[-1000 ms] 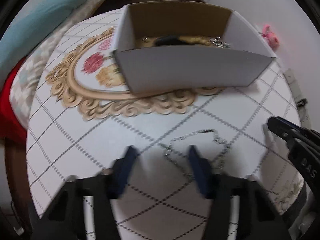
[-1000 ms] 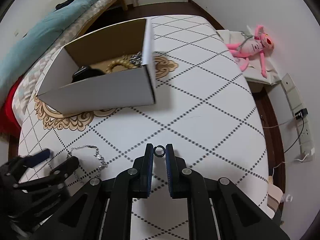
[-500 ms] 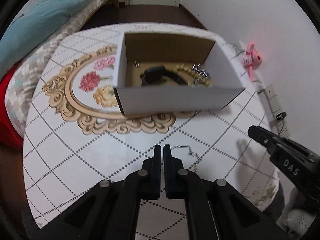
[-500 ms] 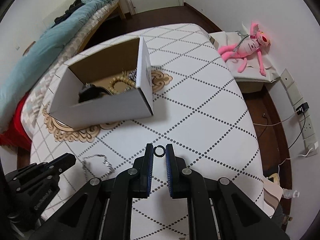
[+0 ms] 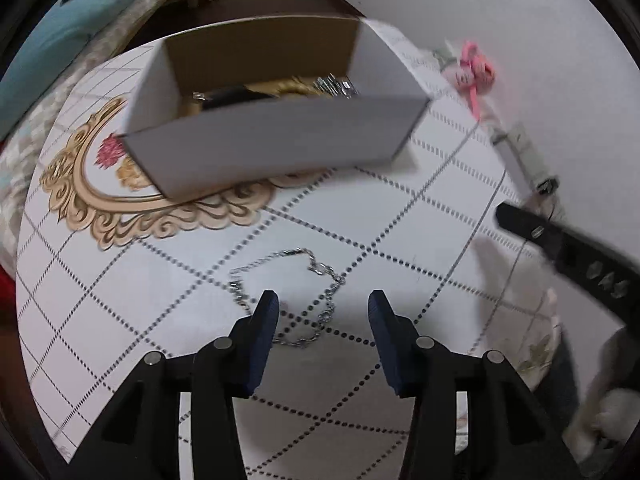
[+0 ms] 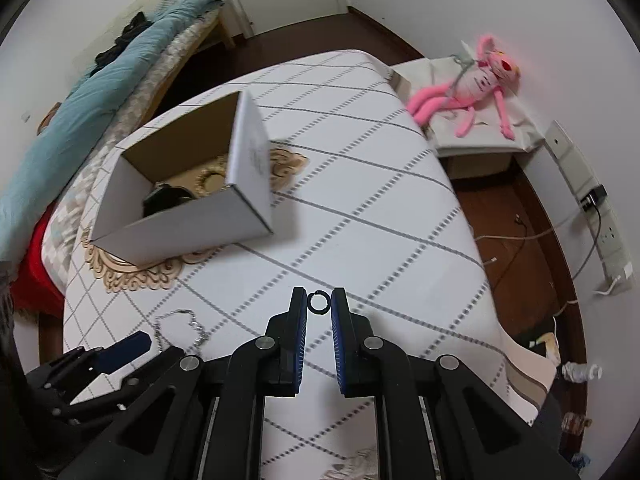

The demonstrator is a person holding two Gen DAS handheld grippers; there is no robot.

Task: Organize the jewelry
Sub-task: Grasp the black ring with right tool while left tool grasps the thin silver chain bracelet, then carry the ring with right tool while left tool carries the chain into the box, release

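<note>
A silver chain point(image 5: 288, 292) lies on the white checked tablecloth point(image 5: 400, 216), just ahead of and between the fingers of my left gripper point(image 5: 322, 304), which is open and empty. The chain also shows in the right wrist view point(image 6: 188, 326). My right gripper point(image 6: 319, 302) is shut on a small dark ring point(image 6: 319, 303), held above the table. An open white cardboard box point(image 5: 272, 148) stands beyond, holding a gold bracelet, a black item and silver pieces; it also shows in the right wrist view point(image 6: 192, 220).
A gold floral emblem point(image 5: 100, 192) is printed on the cloth under the box. A bed with a blue blanket point(image 6: 100, 92) is left. A pink plush toy point(image 6: 472, 88) sits on a low white stand right. Cables and a power strip point(image 6: 600, 240) lie on the floor.
My left gripper was shut half a second ago and is now open, lower and closer over the chain. My right gripper has kept the ring and risen slightly.
</note>
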